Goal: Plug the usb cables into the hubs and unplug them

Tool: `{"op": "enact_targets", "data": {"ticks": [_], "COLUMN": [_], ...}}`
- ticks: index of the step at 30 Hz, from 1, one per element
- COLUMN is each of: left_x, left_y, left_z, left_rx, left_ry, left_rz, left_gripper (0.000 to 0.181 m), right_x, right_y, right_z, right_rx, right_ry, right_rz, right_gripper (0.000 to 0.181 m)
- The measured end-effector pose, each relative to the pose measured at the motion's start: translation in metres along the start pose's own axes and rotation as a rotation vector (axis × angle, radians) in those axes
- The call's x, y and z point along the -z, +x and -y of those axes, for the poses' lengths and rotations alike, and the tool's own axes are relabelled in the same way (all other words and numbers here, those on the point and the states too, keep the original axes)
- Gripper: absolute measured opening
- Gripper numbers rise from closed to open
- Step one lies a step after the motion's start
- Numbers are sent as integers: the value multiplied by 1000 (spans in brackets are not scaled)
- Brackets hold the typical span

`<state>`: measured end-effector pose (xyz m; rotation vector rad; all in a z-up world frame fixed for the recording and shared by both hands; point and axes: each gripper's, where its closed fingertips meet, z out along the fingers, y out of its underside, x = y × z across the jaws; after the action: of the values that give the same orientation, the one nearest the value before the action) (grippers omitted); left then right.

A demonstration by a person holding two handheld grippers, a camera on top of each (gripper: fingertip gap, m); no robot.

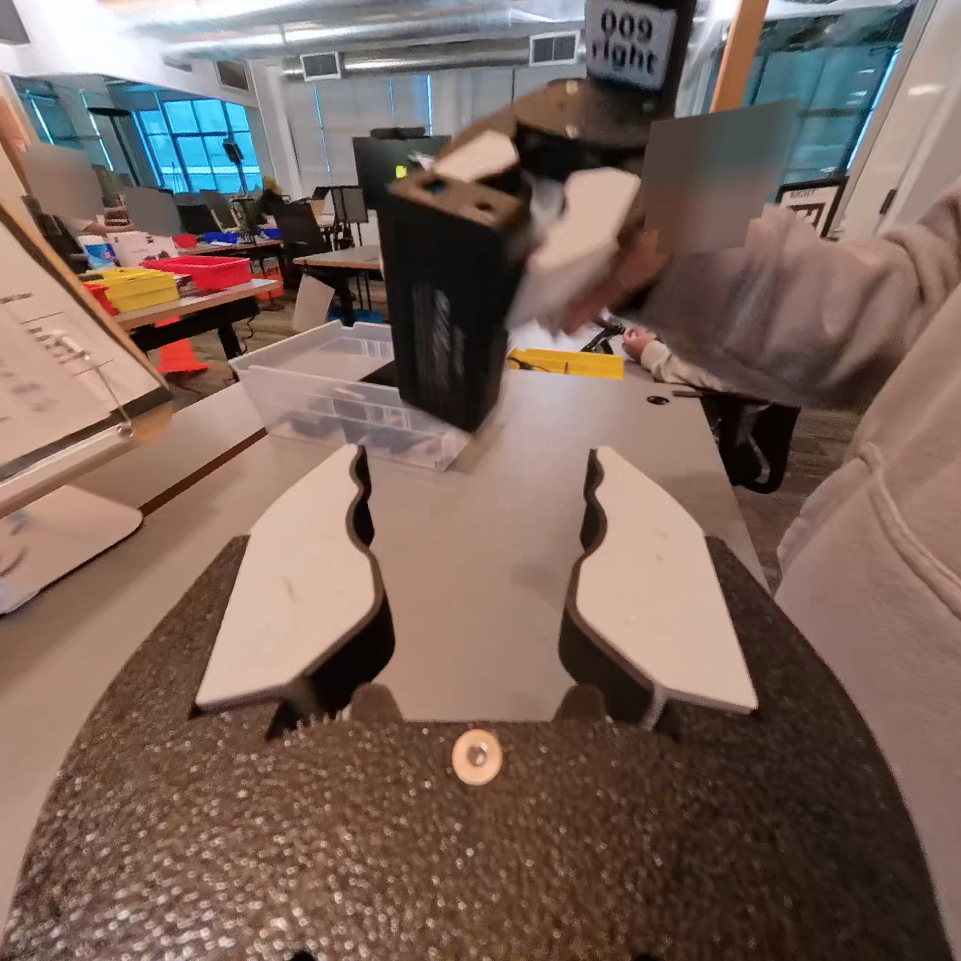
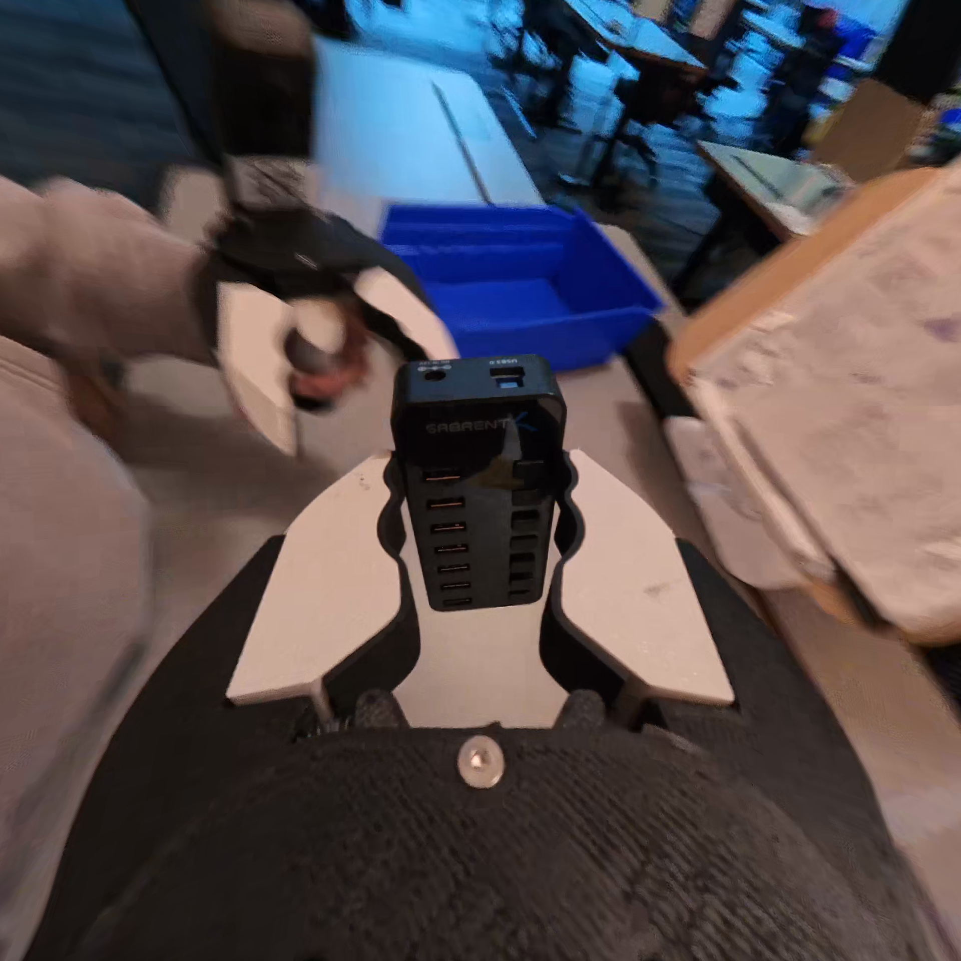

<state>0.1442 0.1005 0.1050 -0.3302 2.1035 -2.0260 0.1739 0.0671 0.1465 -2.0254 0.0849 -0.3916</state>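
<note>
one black hub (image 2: pixel 478 483) clamped in right gripper (image 2: pixel 477 463), left gripper (image 1: pixel 476 463) empty

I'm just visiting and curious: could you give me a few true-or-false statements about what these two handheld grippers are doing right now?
1. The right gripper is clamped on a black USB hub. True.
2. The left gripper holds a cable. False: it is open and empty.
3. A cable is plugged into the hub. False: the ports in view are empty.
4. A blue bin sits on the table beyond the hub. True.
5. The hub rests flat on the table. False: it is held up in the air.
</note>
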Motion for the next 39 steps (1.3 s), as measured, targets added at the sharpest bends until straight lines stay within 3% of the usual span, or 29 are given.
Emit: {"op": "enact_targets", "data": {"ticks": [4,7,10,13,16,20,25,29,36,39], "left_x": [21,33,38,36,30,28,33,35,25,13], "left_y": [1,2,3,3,2,1,-3,-4,-3,0], "left_z": [-15,-25,-32,-32,-31,-32,-37,-40,-38,-33], "left_rx": [48,91,127,159,158,141,161,176,179,148], "left_ry": [-40,-52,-49,-37,-52,-91,-105,-110,-111,-125], "left_rz": [21,58,85,93,93,100,134,151,110,68], "left_gripper": [72,67,64,63,62,62,60,60,59,60], "right_x": [76,123,142,135,119,94,68,58,60,72], "right_y": [112,188,242,273,286,293,290,277,280,287], "right_z": [-47,-95,-144,-197,-246,-290,-315,-338,-334,-313], "right_rx": [123,148,128,99,92,21,-123,-12,102,105], "right_ry": [-287,-516,-688,-845,-1005,-1095,-1113,-1166,-1191,-1137], "right_rz": [-278,-395,-396,-312,-202,-93,0,121,113,58], "right_gripper": [57,57,58,57,57,57,57,58,58,77]}}
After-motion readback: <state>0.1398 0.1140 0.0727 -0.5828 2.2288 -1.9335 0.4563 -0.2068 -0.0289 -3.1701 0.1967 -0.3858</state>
